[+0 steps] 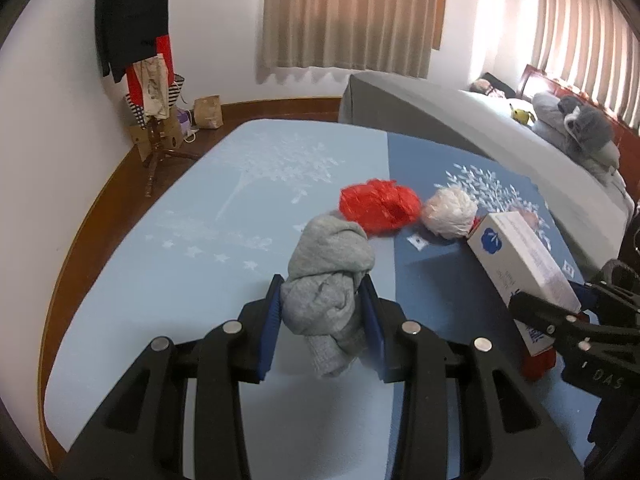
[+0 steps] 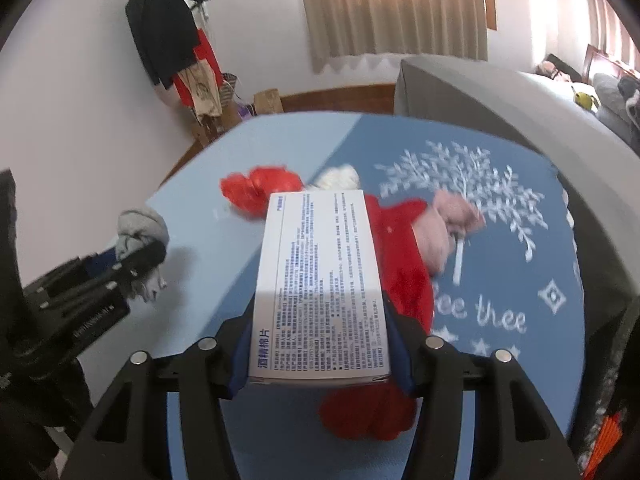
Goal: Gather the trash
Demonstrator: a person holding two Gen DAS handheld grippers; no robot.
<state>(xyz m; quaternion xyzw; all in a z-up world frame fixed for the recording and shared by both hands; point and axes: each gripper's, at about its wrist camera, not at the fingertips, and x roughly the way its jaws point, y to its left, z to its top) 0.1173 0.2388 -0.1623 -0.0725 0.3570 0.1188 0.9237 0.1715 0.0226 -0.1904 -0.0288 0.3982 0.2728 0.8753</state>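
Grey knitted cloth, soft and bunched, is clamped between the left gripper fingers, lifted off the blue mat. Stiff white printed box is pinched between the right gripper fingers. Past the left fingertips: crinkly red plastic bag touching a crumpled white bag. Red fabric lies under the box.
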